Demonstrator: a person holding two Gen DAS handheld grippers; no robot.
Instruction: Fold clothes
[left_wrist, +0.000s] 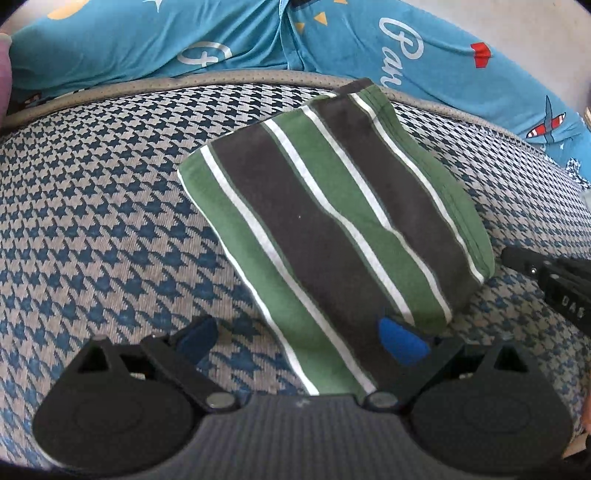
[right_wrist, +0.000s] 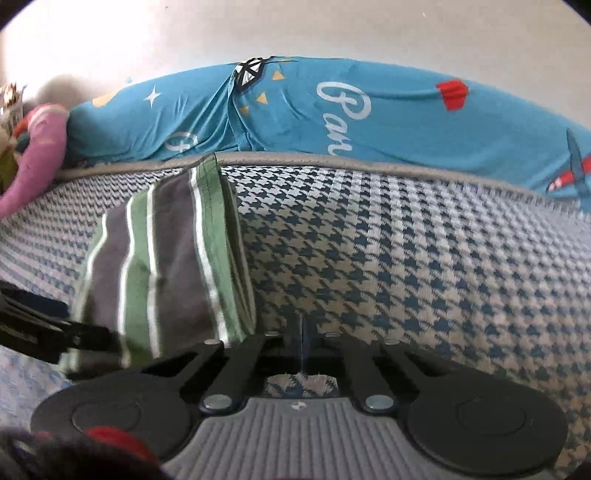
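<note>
The houndstooth mattress (left_wrist: 92, 206) lies bare to the left and near side, ending far off at grey piping against blue printed bedding (left_wrist: 443, 55). A folded green, grey and white striped garment (left_wrist: 332, 221) lies on it. The left gripper (left_wrist: 301, 338) is spread wide, its near end between the fingers. The right gripper (right_wrist: 302, 332), fingers closed together on nothing, sits just right of the garment.

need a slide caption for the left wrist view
Open left hand-held gripper over a folded striped garment on a houndstooth mattress, blue bedding behind.
</note>
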